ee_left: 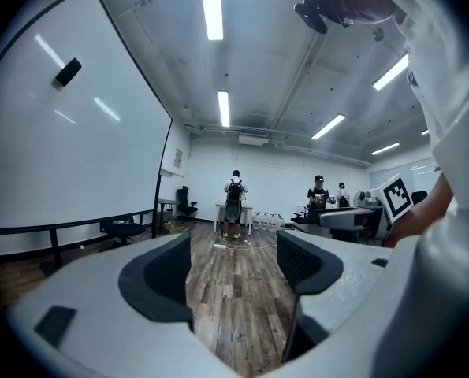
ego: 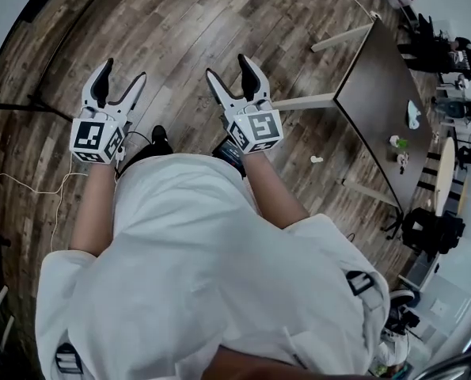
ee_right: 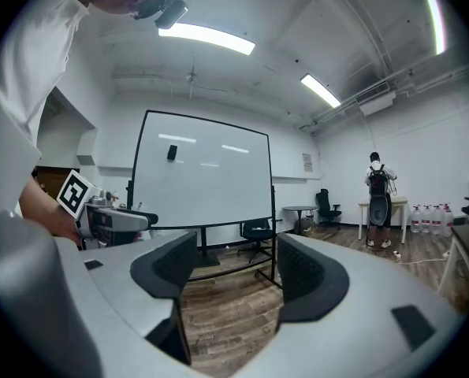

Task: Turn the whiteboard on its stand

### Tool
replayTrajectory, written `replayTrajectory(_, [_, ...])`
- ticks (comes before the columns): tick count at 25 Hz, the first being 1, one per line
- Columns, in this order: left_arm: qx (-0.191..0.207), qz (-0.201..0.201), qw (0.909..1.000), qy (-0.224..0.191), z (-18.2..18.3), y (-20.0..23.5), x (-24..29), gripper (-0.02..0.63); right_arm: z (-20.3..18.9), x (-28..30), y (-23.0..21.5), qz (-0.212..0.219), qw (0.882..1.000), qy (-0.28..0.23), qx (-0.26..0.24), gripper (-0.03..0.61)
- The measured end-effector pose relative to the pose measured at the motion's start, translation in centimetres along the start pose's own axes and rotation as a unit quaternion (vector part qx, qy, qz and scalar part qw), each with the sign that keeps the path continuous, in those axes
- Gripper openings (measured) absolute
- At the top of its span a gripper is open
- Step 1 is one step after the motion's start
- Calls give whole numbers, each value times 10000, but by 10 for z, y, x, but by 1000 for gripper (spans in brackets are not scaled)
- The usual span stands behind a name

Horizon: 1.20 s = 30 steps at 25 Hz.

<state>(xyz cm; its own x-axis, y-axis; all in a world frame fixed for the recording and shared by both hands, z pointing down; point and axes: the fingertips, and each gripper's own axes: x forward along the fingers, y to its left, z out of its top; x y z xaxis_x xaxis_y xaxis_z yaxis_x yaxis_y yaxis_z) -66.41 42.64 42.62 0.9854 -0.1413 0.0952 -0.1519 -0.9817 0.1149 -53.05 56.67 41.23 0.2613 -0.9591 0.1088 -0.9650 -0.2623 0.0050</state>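
The whiteboard [ee_right: 202, 179] stands upright on its black wheeled stand [ee_right: 205, 257] a few steps ahead in the right gripper view, with a small black eraser [ee_right: 172, 153] stuck high on it. In the left gripper view the whiteboard [ee_left: 68, 132] fills the left side, seen at a slant. Both grippers are held out in front of the person, well short of the board. My left gripper [ego: 124, 71] is open and holds nothing. My right gripper [ego: 227, 66] is open too, nothing between its fingers. The head view does not show the board.
A dark table [ego: 385, 93] with small items on it stands to the right on the wooden floor. A black office chair [ee_right: 256, 231] sits behind the board. Two people [ee_left: 234, 203] stand at the far wall by a table. A thin cable [ego: 29, 184] lies at the left.
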Motion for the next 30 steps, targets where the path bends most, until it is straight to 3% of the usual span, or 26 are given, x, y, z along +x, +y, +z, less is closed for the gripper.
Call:
replayTrajectory(5, [111, -94, 9998, -168, 20, 57, 47, 325, 14, 71, -19, -113, 9999, -84, -71, 310])
replayTrajectory(14, [-79, -99, 9998, -150, 20, 122, 134, 325, 14, 166, -68, -7, 9999, -23, -128, 310])
replayTrajectory(22, [-139, 217, 9997, -14, 27, 168, 251, 325, 14, 263, -162, 238, 9997, -51, 69, 310])
replayTrajectory(30, [-118, 611, 9980, 66, 55, 212, 382, 325, 43, 359, -276, 553, 9984, -130, 73, 310])
